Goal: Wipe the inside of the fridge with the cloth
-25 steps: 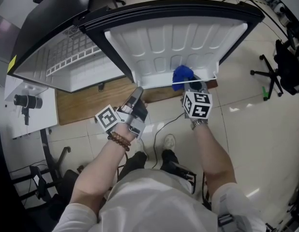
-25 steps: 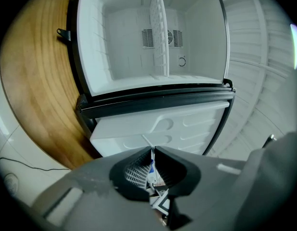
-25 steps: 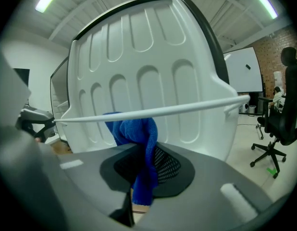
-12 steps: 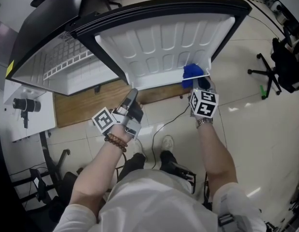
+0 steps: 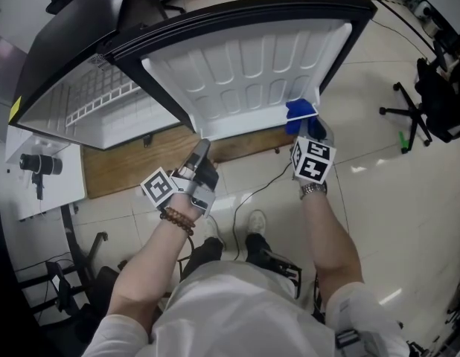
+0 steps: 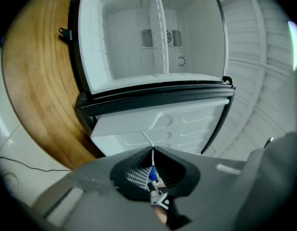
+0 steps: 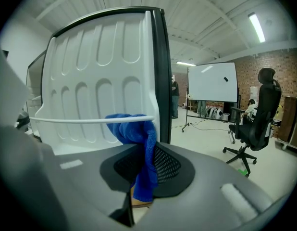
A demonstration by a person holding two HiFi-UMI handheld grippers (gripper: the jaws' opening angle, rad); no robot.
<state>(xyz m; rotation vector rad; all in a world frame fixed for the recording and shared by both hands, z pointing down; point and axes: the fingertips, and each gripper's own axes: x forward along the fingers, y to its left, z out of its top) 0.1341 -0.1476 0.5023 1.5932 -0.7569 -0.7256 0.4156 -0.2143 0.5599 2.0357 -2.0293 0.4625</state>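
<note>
At the far left the fridge compartment stood open, and its wire shelf left only narrow room for a gripper to go in. The left gripper hung near the hinge-side bottom corner of the door, jaws pressed together with nothing visibly between them. It was not bracing the door, so a firm push on the liner would probably have swung it away.

Along the door's lower edge ran a thin white rail. The blue cloth sat bunched behind it at the door's outer end, its tail pinched in the jaws of the right gripper. A pull away from the door could have caught the bunch on the rail and dragged it out of the grip. A further slide right would have run it off the dark door edge.

Beyond that edge lay open floor, with the office chair well apart.
</note>
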